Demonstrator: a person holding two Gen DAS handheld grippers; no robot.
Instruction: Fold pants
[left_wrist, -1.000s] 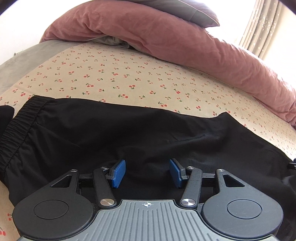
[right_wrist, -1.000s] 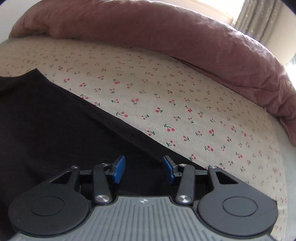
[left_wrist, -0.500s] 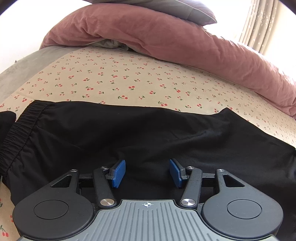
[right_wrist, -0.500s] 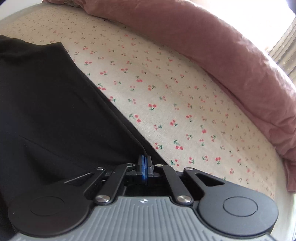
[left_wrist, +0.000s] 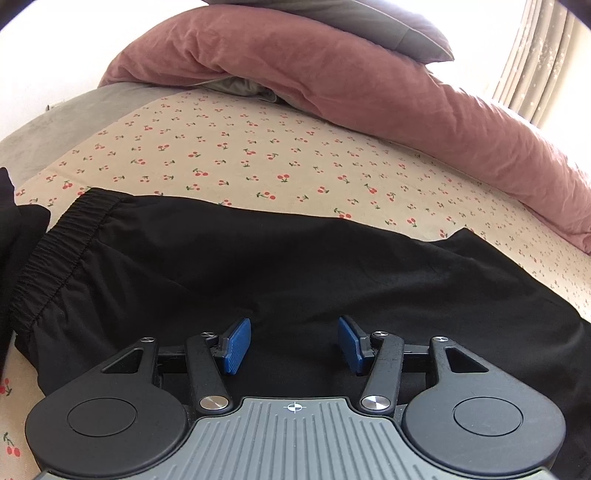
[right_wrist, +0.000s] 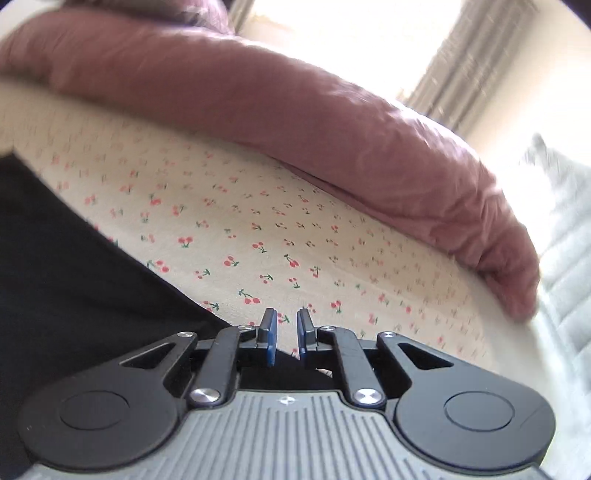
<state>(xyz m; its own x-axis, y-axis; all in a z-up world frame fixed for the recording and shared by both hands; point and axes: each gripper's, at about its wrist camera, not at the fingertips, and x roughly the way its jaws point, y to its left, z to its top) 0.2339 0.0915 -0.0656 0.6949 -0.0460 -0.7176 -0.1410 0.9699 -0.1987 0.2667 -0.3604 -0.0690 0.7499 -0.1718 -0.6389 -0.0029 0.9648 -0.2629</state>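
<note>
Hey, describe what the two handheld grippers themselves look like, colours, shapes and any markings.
Both match. The left gripper has black linkage arms with silver pivot screws, two round black discs and blue ribbed pads on its fingers. A grey ribbed body carries a small white crosshair mark. The right gripper is the same build, its mark blurred. No cables or sleeves show.

The right gripper (right_wrist: 287, 338), whose jaws were wide apart a second ago and fully closed half a second ago, is now reopening; a narrow gap is showing between its blue pads (right_wrist: 271, 341), with nothing pressed between them. Its view is tilting upward and blurring, showing less of the black pants (right_wrist: 74, 280) and more of the cherry-print sheet (right_wrist: 295, 229), pink duvet (right_wrist: 332, 122) and curtain (right_wrist: 461, 62).
</note>
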